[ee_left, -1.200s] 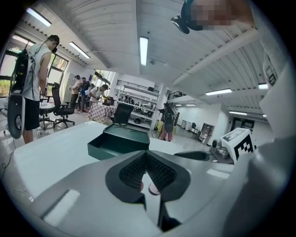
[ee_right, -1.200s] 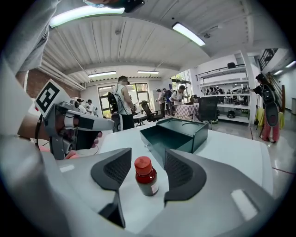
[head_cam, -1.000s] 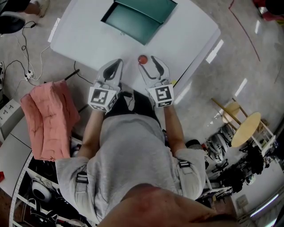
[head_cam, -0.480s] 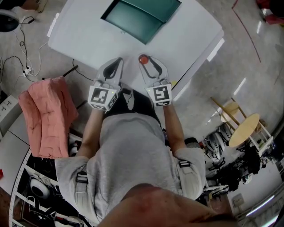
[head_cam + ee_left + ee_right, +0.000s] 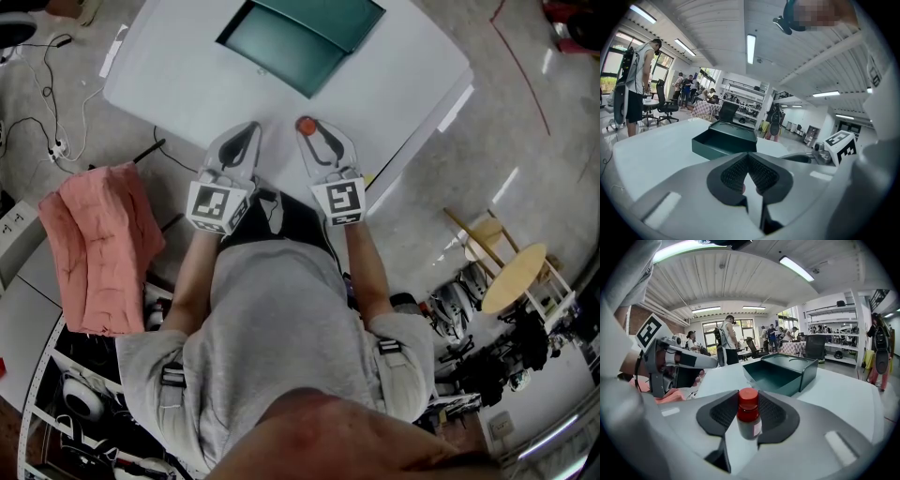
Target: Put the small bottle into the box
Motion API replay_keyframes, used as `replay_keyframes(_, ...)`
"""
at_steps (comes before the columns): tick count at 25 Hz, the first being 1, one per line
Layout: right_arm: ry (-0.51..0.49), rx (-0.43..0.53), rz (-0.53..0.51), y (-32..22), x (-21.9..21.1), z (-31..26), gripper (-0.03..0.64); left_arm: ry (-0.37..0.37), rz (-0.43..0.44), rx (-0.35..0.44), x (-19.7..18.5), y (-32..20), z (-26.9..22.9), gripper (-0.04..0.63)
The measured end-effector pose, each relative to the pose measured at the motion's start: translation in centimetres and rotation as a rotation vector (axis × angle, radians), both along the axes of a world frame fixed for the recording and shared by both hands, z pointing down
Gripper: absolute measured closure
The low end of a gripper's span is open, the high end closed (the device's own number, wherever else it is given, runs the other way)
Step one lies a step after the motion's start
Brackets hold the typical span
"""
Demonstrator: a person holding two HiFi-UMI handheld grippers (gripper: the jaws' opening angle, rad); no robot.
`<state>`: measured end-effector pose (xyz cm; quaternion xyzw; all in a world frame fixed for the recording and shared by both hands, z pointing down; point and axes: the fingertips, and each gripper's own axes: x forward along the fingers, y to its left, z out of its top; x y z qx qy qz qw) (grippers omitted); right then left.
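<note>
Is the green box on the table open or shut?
Open: the box has its lid folded back, and its bare inside shows.

Head view looks steeply down; both gripper views skim the table [image 5: 187, 84], sharing the box [image 5: 281, 52].

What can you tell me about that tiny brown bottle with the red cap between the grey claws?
The small bottle has a dark brown, translucent-looking body, a round red cap and a pale label on its side. It stands upright on the white table, short of the open dark green box. The right gripper has just been closing its jaws on it; their black ribbed pads flank it and appear to touch both sides.
</note>
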<state>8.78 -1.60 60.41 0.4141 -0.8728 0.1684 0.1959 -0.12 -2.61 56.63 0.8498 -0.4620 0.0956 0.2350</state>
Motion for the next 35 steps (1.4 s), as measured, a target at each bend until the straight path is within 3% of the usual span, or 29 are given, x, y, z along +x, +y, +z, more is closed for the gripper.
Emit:
replay_keyframes(17, 0.002, 0.036, 0.041, -0.9, 0.5, -2.4, 0.488, 0.003, 0.004, 0.043, -0.8, -1.3, -2.1, 0.584)
replay_keyframes(35, 0.025, 0.220, 0.097, -4.8, -0.8, -11.6, 0.488, 0.002, 0.014, 0.179, -3.9, -4.5, -9.7, 0.583)
